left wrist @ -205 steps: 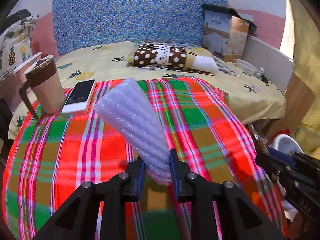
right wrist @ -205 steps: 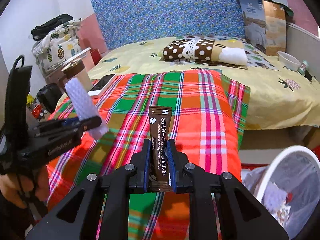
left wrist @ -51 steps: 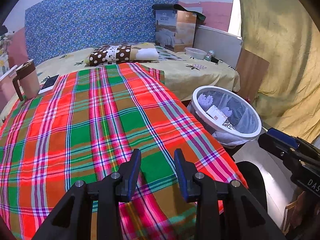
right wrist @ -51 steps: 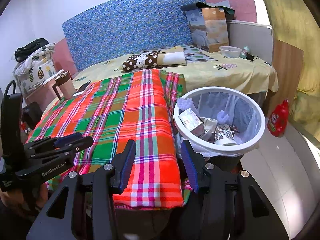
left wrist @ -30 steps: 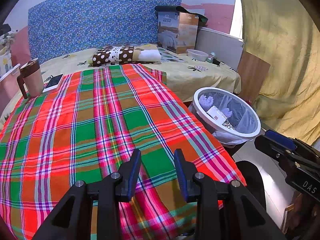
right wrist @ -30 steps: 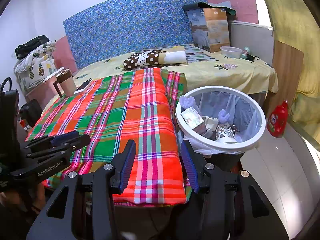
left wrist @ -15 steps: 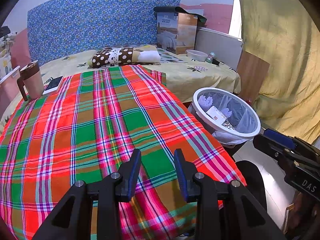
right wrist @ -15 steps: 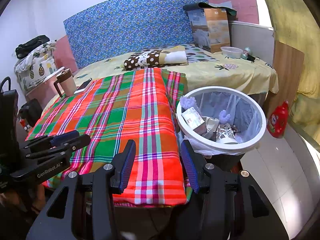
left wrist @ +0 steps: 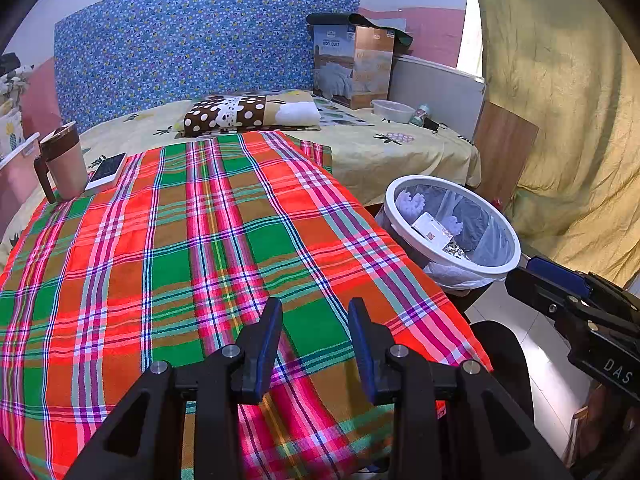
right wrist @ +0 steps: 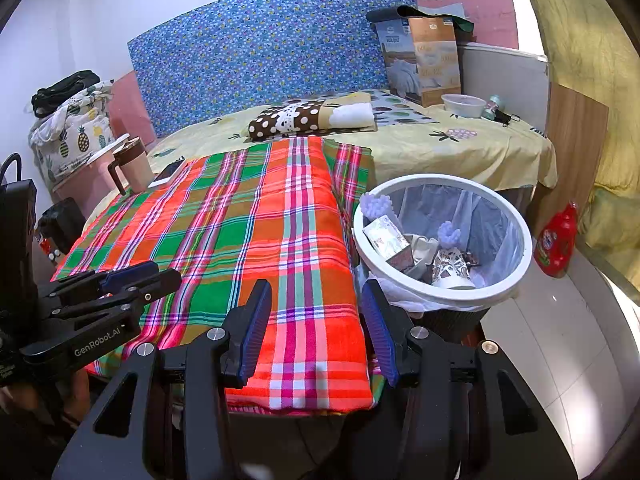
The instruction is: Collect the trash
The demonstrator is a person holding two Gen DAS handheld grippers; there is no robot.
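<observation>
A white-rimmed trash bin [right wrist: 516, 220] stands on the floor at the bed's right side and also shows in the left wrist view [left wrist: 404, 216]. In it lie lilac foam pieces [right wrist: 374, 206], a packet [right wrist: 386, 236] and a patterned paper cup [right wrist: 450, 268]. My left gripper [left wrist: 315, 320] is open and empty above the near end of the plaid blanket [left wrist: 180, 248]. My right gripper [right wrist: 316, 316] is open and empty over the blanket's near right corner [right wrist: 312, 360], left of the bin. Each gripper shows in the other's view: the left one [right wrist: 132, 280], the right one [left wrist: 560, 288].
A brown mug [left wrist: 64, 164] and a white phone [left wrist: 108, 168] sit at the blanket's far left. A spotted pillow [left wrist: 248, 114], a boxed quilt [left wrist: 354, 66] and a bowl [left wrist: 392, 110] lie further back. A red bottle [right wrist: 558, 240] stands on the floor by a wooden panel [right wrist: 576, 140].
Compared with several seconds ago, both grippers have let go of the foam roll and the coffee sachet and pulled back from the bed. Over the last second almost nothing has moved.
</observation>
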